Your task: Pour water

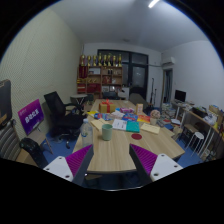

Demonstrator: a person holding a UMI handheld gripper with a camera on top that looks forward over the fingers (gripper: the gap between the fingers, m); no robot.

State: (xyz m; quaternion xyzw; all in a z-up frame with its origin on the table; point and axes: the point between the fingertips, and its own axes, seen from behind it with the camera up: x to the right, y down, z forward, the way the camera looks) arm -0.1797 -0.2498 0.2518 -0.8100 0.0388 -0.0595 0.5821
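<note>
Gripper is held high and well back from the table, likely to get the whole layout in view before committing. Fingers spread wide, nothing between the pads, nothing gripped. Ahead of them, near the table's near-left part: a green cup, upright, standing apart from the clutter, so easy to reach. Whether it's the pour source or the target, can't tell. Mid-table: papers and boxes. Black office chairs off to the left. Far wall: shelf of small items. Pour not yet started.
</note>
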